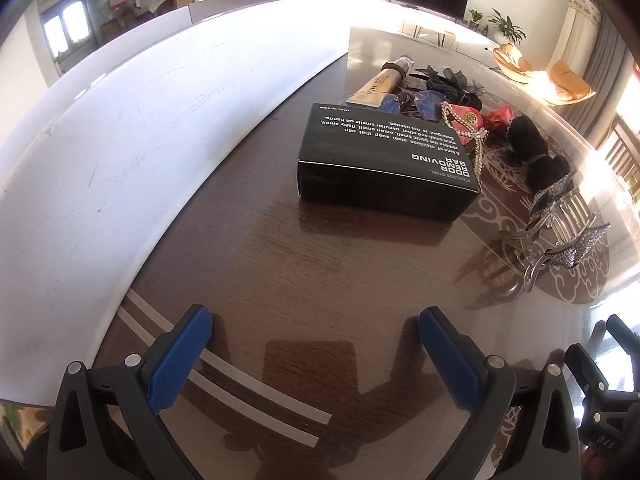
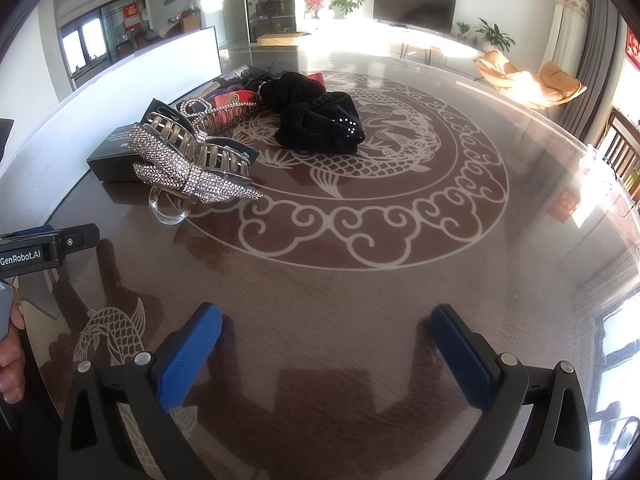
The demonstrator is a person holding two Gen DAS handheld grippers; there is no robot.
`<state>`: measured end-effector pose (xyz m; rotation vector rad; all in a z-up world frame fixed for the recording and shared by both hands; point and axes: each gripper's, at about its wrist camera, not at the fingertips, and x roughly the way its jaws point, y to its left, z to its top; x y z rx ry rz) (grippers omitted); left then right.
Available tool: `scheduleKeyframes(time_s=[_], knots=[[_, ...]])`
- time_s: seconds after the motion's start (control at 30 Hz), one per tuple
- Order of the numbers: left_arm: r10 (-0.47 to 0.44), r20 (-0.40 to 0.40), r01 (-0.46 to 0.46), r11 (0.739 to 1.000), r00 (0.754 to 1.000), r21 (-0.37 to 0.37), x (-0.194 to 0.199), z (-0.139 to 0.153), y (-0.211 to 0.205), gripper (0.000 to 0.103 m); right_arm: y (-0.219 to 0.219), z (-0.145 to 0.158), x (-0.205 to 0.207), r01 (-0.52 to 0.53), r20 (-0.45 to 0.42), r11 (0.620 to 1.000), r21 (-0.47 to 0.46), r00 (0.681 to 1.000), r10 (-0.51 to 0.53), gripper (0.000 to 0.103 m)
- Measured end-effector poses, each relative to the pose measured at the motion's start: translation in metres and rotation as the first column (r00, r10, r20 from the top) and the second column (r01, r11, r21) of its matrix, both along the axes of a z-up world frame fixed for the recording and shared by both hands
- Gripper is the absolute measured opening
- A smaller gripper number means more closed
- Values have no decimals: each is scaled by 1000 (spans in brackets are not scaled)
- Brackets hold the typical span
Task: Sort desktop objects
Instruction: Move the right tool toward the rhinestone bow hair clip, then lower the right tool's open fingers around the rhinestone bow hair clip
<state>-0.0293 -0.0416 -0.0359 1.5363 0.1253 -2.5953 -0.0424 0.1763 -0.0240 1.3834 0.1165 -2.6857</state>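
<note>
We see a sunlit living room beyond the dark patterned counter (image 2: 400, 280). A white board (image 1: 120, 140) edges it left of our left gripper (image 1: 316, 340). The black box (image 1: 384, 160), scrunchie (image 2: 320, 116) and rhinestone clip (image 2: 188, 160) lie ahead. Right gripper (image 2: 326, 340) and left both gape wide, holding nothing.

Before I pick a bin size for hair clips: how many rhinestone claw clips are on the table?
1 for certain: the rhinestone claw clip beside the black box. A beaded piece behind it may be another clip; the pile beyond could hide more.
</note>
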Motion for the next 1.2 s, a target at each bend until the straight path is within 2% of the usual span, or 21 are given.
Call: scheduleKeyframes(time_s=[0.1,0.23,0.33,0.43,0.53,0.63,0.8,0.9,1.0,1.2], knots=[[2,-1,-2,1000,1000,-4,0,-1,1,103,-12,3,-15,-68,37,998,-12,997,68,103],[-1,0,1,1000,1000,-4,-1,-1,1,103,-21,40,-32,-65,-91,977,-204,995,47,103],[0,0,0,1000,1000,-4,-1,-1,1,103,-41,59,-57,-88,-127,960,-265,990,56,103],[-3,1,3,1000,1000,-4,-1,-1,1,103,-67,55,-79,-123,-97,974,-189,990,106,103],[-11,6,11,1000,1000,-2,-1,-1,0,103,-66,47,-74,-97,-92,988,-117,992,87,103],[-12,8,12,1000,1000,2,0,0,-1,103,-31,40,-54,-28,-100,986,-163,995,12,103],[2,3,-2,1000,1000,-5,0,0,1,103,24,41,-14,84,-111,982,-167,988,-103,103],[3,2,-3,1000,1000,-6,0,0,1,103,42,42,4,119,-97,977,-177,986,-138,103],[2,3,-2,1000,1000,-6,-1,-1,1,103,36,40,15,64,-84,976,-209,993,-83,103],[-2,5,2,1000,1000,-5,0,0,1,103,-4,15,-11,-46,-44,991,-125,998,41,103]])
